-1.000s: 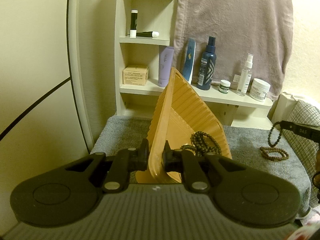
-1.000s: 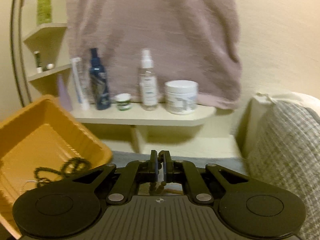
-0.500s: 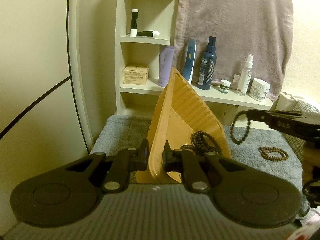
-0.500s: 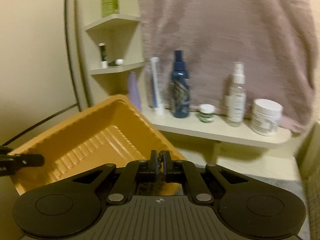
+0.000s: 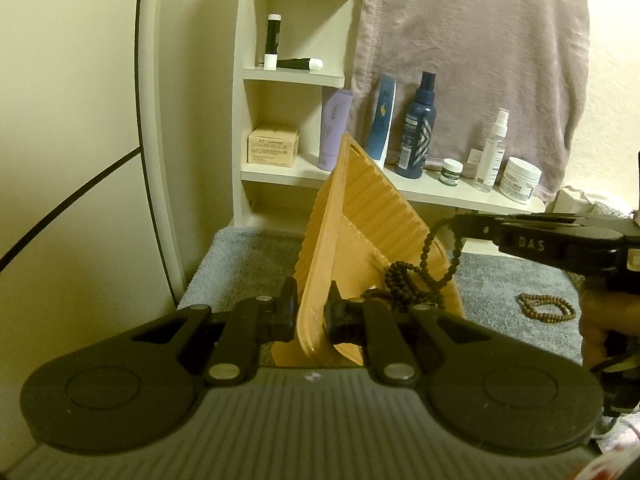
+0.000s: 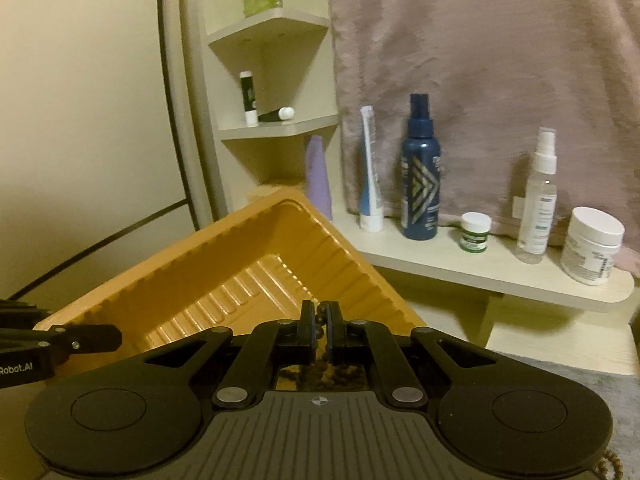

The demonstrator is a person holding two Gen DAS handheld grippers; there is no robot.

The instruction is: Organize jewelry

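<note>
Your left claw (image 5: 311,312) is clamping the tilted orange tray's (image 5: 360,216) rim; your right claw (image 6: 319,322) is pinching a dark bead bracelet (image 5: 430,256) dangling over it.

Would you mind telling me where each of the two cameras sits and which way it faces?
Left wrist: on the left gripper, looking along its fingers, which clamp the tilted orange tray's rim, toward the shelf; the right gripper, carrying a dark bead bracelet, enters from the right.
Right wrist: on the right gripper, above the tray; the left gripper shows at left.
Shared: tray, shelf, bottles.
</note>
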